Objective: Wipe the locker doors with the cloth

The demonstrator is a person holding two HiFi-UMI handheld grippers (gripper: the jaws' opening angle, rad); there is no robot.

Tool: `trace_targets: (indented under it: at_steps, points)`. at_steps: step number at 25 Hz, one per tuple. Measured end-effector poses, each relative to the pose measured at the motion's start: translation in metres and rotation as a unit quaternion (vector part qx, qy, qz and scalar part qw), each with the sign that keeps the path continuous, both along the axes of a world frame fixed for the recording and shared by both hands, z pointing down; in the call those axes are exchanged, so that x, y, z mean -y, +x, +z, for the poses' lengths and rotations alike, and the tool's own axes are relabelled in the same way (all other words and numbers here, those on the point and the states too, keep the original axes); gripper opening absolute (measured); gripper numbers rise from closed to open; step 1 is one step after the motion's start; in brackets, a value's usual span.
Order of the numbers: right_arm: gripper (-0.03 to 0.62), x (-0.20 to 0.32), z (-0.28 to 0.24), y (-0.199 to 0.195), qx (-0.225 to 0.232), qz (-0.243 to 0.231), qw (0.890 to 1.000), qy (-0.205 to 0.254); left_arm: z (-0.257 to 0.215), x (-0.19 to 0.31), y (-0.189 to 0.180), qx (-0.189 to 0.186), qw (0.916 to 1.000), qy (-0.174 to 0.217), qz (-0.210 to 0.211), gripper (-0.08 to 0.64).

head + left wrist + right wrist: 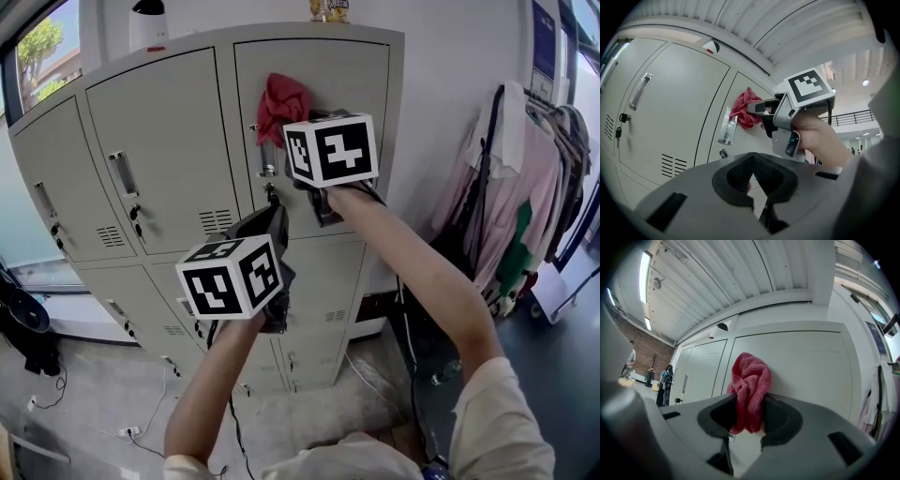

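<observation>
Right tongs pin cloth near locker door's left edge.

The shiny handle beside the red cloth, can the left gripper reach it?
Probably yes. The left gripper points at the handle from just below, with nothing between them. The cloth, pinched in the right gripper, sits beside the handle, not over it.

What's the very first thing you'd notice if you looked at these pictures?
The bright red cloth jumps out first, pinched in the right claw and held up against the pale grey locker door at the top right of the lockers. Next come the two black-and-white patterned cubes in the middle of the head view, one beside the cloth and one lower down to the left.
</observation>
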State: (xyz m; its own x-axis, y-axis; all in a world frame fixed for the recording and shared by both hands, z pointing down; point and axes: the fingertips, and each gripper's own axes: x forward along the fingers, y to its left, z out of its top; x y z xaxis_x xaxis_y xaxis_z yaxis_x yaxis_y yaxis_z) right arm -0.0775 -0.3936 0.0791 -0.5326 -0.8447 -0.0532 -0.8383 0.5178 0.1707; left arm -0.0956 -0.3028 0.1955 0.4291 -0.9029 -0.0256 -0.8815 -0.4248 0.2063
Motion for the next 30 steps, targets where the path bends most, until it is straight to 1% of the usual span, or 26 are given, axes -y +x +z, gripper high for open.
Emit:
trace_targets:
  at_steps: [10, 17, 30]
  points:
    - [0.141, -0.005, 0.004, -0.031, -0.007, -0.021, 1.000, 0.001, 0.004, -0.003, -0.019, -0.004, 0.9999, -0.003, -0.014, 0.003]
    - [0.141, -0.007, 0.011, -0.038, -0.012, -0.027, 1.000, 0.001, 0.007, -0.008, -0.026, -0.005, 0.9998, -0.004, -0.021, 0.003]
    - [0.141, -0.008, 0.049, -0.048, -0.032, -0.039, 0.999, -0.018, 0.018, -0.014, -0.034, -0.007, 0.9996, -0.013, -0.026, 0.003]
